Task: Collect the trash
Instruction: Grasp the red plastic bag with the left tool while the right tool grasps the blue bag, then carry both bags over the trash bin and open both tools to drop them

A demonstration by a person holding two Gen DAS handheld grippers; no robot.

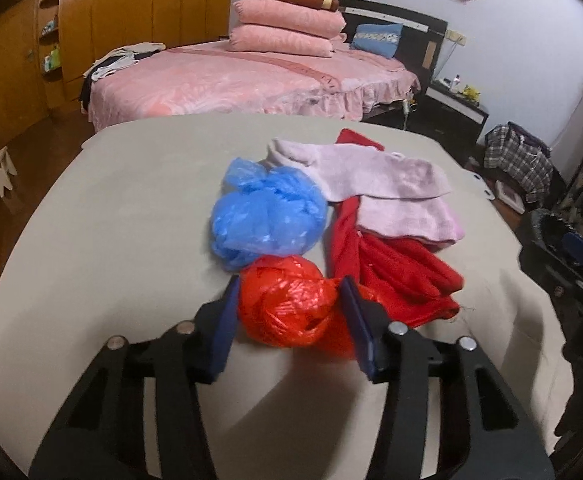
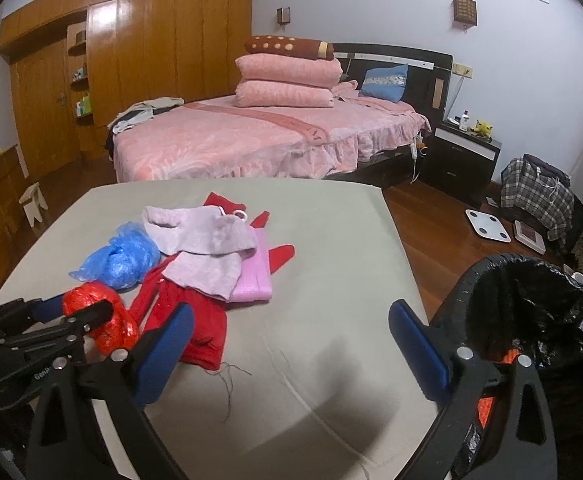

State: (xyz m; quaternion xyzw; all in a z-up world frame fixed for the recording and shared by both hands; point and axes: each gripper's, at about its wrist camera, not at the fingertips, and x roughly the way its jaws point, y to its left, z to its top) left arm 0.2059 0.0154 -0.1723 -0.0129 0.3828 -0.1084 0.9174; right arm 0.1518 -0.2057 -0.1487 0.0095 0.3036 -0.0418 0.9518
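Observation:
A crumpled red plastic bag lies on the grey table, with my left gripper around it and a blue pad touching each side. The right wrist view shows that left gripper clasping the red bag at the table's left front. Just behind it rests a crumpled blue plastic bag. My right gripper is wide open above the bare table front, nothing between its fingers. A black-lined trash bin stands right beside its right finger.
A pale pink garment lies over a red garment right of the bags. Beyond the table are a pink bed, a dark nightstand, a checked bag and a white scale on the wooden floor.

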